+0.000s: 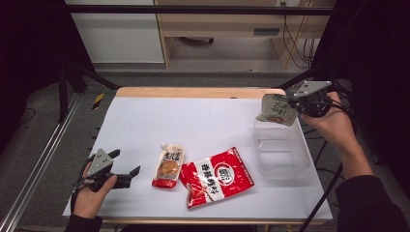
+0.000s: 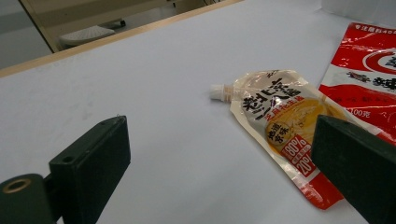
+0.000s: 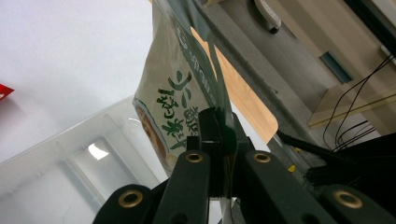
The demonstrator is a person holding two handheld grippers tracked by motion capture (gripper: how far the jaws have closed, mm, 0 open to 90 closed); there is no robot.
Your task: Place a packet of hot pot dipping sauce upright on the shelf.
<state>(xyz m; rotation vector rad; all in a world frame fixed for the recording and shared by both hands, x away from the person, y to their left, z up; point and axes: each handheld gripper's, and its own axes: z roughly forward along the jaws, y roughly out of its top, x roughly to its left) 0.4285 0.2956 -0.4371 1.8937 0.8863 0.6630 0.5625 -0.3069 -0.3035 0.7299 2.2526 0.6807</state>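
My right gripper (image 1: 293, 102) is shut on a beige pouch with green print (image 1: 276, 110), held in the air over the far end of a clear plastic bin (image 1: 282, 150). In the right gripper view the pouch (image 3: 180, 88) rises from the pinched jaws (image 3: 219, 128), with the bin (image 3: 56, 158) below. My left gripper (image 1: 126, 166) rests open at the table's near left, nothing between its jaws. In the left gripper view its jaws (image 2: 219, 154) face a spouted orange sauce pouch (image 2: 285, 126) lying flat. A red snack bag (image 1: 216, 176) lies beside that pouch (image 1: 168, 168).
The white table top (image 1: 193, 121) has a wooden far edge (image 1: 193, 92). A black frame bar (image 1: 193, 9) crosses the top and metal rails (image 1: 38, 164) run along the left. Cables trail from the right gripper off the table's right side.
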